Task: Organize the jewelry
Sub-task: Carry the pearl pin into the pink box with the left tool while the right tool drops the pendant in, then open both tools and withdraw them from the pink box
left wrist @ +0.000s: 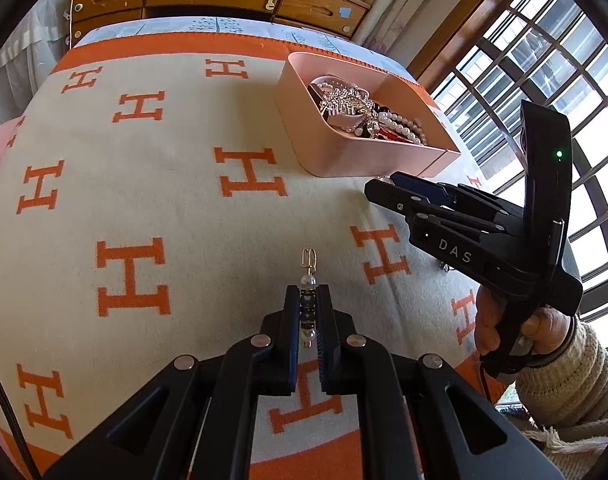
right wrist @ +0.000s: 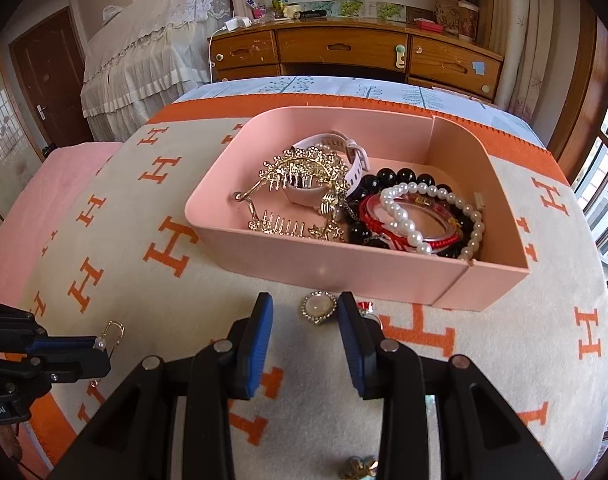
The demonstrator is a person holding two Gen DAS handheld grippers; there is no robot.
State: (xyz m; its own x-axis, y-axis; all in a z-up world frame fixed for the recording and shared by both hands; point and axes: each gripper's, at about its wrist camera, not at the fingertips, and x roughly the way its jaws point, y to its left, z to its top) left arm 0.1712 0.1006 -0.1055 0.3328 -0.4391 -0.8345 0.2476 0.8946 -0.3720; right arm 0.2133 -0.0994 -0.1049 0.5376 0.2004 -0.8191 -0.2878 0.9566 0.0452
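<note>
My left gripper (left wrist: 307, 300) is shut on a drop earring (left wrist: 308, 280) of pearls and dark beads, its gold hook sticking out past the fingertips. In the right wrist view the same earring (right wrist: 108, 336) hangs at the far left above the blanket. My right gripper (right wrist: 305, 304) is open just above the blanket, in front of the pink box (right wrist: 343, 272). A white-stone ring (right wrist: 319, 307) lies between its blue fingertips, untouched. The box holds a gold comb (right wrist: 300, 176), a white watch (right wrist: 345, 148), pearl (right wrist: 407, 216) and black bead bracelets.
An orange-and-cream H-patterned blanket (left wrist: 144, 184) covers the bed. A small red piece (right wrist: 365, 305) lies beside the right finger, and a gold and teal piece (right wrist: 359, 466) near the bottom. A wooden dresser (right wrist: 343, 48) stands behind, barred windows to the right.
</note>
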